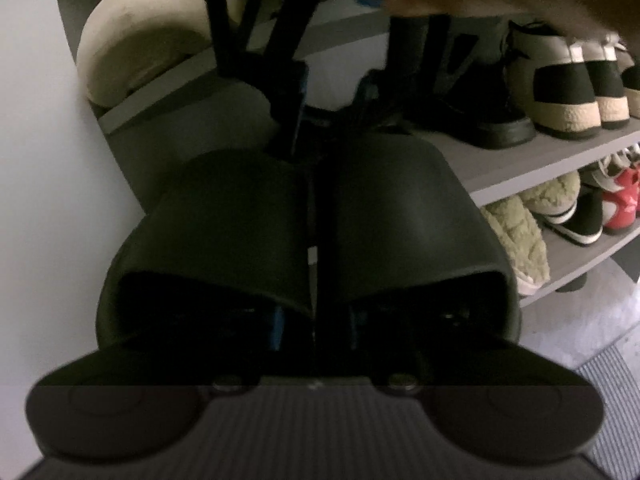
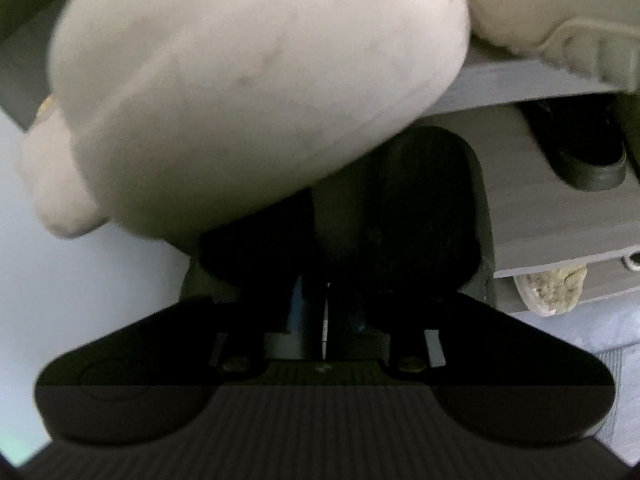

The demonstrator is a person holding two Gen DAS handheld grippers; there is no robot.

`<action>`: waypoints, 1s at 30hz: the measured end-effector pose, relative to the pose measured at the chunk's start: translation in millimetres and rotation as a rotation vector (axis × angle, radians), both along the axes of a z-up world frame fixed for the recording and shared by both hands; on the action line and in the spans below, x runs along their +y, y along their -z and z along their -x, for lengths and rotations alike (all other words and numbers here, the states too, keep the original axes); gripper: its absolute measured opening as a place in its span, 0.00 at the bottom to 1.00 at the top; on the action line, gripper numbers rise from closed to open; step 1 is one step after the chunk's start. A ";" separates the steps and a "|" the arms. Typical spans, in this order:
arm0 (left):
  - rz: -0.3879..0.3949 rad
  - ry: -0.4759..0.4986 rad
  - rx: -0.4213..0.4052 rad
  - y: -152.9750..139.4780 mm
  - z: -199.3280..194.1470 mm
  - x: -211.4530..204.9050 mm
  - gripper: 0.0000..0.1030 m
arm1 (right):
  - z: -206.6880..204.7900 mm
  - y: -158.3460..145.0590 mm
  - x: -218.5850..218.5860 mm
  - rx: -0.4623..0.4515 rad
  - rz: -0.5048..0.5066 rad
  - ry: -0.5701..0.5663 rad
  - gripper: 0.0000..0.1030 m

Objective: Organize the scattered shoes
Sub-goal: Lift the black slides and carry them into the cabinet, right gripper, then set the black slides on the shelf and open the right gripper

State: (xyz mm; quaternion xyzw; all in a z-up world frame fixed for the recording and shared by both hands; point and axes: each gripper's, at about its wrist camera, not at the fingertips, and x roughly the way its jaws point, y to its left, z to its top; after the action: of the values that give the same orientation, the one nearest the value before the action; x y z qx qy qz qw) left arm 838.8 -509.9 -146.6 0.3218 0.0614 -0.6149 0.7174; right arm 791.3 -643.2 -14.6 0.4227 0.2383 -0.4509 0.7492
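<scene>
In the left wrist view my left gripper (image 1: 314,256) is shut on a pair of dark green slippers (image 1: 400,216), held side by side in front of the grey shoe rack (image 1: 540,160). My right gripper (image 1: 296,92) reaches down just beyond them, under a cream slipper (image 1: 140,40) on an upper shelf. In the right wrist view the right gripper (image 2: 324,280) is closed on a cream slipper (image 2: 248,92) that fills the upper frame; its fingertips are hidden. A dark green slipper (image 2: 432,208) lies just behind.
The rack holds black boots (image 1: 480,92), beige-and-black sneakers (image 1: 568,80), fuzzy olive slippers (image 1: 520,232) and red-and-white sneakers (image 1: 620,200). A white wall (image 1: 40,200) stands at left. A ribbed mat (image 1: 608,400) lies on the floor at lower right.
</scene>
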 end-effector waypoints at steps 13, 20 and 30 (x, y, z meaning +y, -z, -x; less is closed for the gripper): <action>0.012 -0.062 0.065 -21.7 -5.5 -37.3 0.30 | 71.1 -30.1 73.6 0.093 0.189 -0.026 0.44; -0.011 -0.094 0.081 -19.2 -5.6 -68.2 0.30 | 121.8 -47.8 160.7 0.124 0.106 0.108 0.44; 0.005 -0.066 0.014 -12.6 0.4 -105.6 0.31 | 164.7 11.8 269.6 0.211 -0.171 0.267 0.44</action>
State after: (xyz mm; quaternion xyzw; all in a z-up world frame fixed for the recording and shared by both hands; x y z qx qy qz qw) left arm 838.4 -615.5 -134.0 0.3135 0.0755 -0.5933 0.7376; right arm 626.6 -373.6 -26.3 0.4631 0.2944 -0.5663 0.6150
